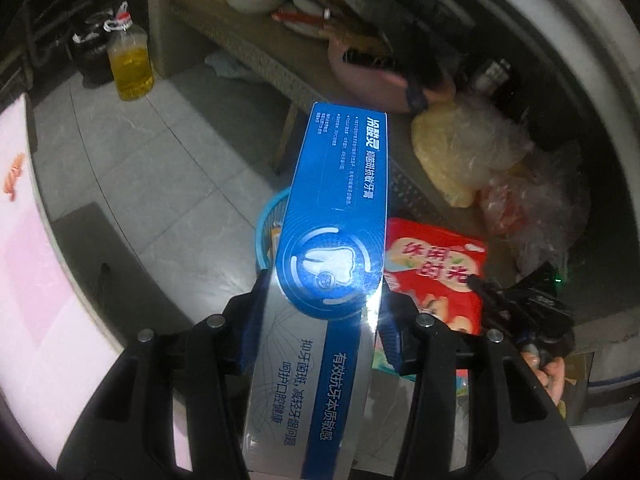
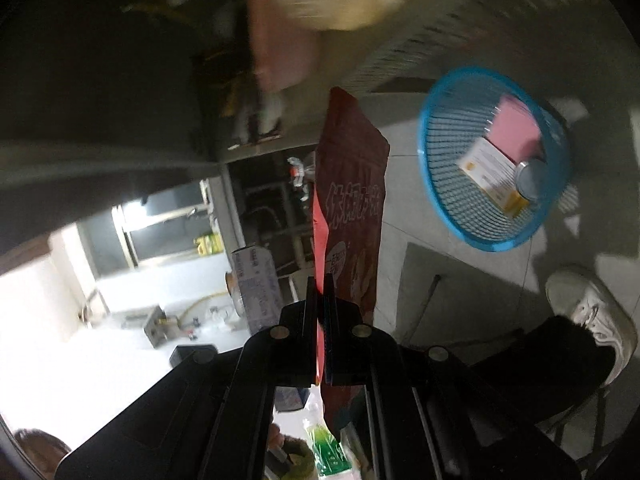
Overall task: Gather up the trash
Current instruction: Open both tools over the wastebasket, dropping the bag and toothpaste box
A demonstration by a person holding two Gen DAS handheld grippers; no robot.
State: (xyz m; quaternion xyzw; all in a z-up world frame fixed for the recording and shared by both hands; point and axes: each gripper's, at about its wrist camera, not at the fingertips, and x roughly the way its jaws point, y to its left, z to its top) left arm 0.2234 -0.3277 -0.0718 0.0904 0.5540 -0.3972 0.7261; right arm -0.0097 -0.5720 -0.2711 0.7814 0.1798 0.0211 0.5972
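A blue toothpaste box (image 1: pixel 332 216) sits clamped between the left gripper (image 1: pixel 320 304) jaws, above a blue basket (image 2: pixel 494 160). The right gripper (image 2: pixel 320 292) jaws pinch a red snack bag (image 2: pixel 352 184) edgewise.

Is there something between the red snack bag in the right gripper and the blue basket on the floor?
Nothing visible. In the right wrist view the red snack bag hangs from the right gripper, and only bare floor tiles lie between it and the blue basket.
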